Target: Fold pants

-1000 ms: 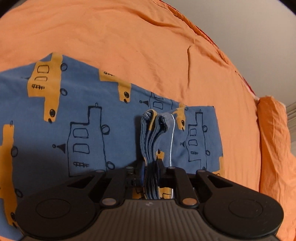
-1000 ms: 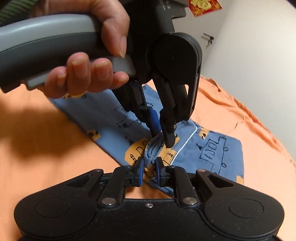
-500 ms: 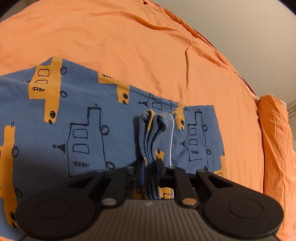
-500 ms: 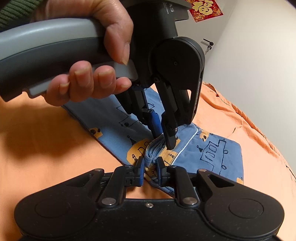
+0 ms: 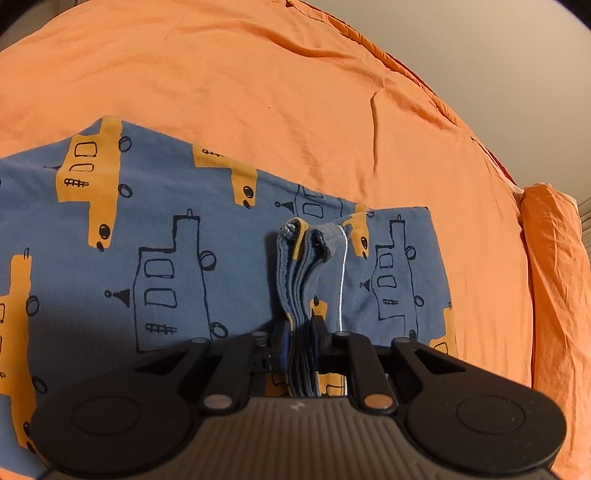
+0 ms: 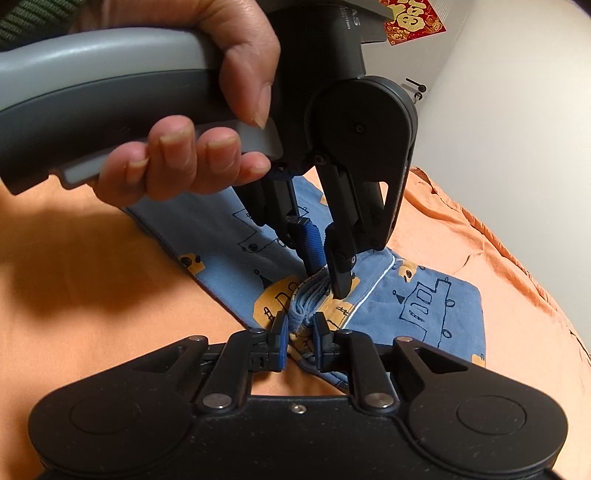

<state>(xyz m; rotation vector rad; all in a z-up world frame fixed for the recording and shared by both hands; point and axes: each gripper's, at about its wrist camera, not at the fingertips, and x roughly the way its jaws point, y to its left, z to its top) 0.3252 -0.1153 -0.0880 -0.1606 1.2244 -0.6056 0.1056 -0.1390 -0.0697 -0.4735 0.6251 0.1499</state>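
Plainly, no container shows; the blue pants [image 5: 177,266], printed with orange buses, lie flat on the orange bedsheet [image 5: 258,92]. Both claws clamp one bunched stack of pant edges: the left gripper [image 5: 300,341] at 6 o'clock in its own view, the right gripper [image 6: 300,334] just below it. At 1 o'clock on the white wall [image 6: 517,129] hangs a red paper decoration [image 6: 410,14] with gold characters too small to read.

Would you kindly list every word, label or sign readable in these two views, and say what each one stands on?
"AS": the end of a longer word, the rest hidden, on the left gripper's body.
Smaller line beside it: too small to read.
Gold character on the red paper sign on the wall: cut off and blurred, unreadable.
Small mark on the left gripper's ribbed housing: not legible.
The pants carry drawings only, no text.
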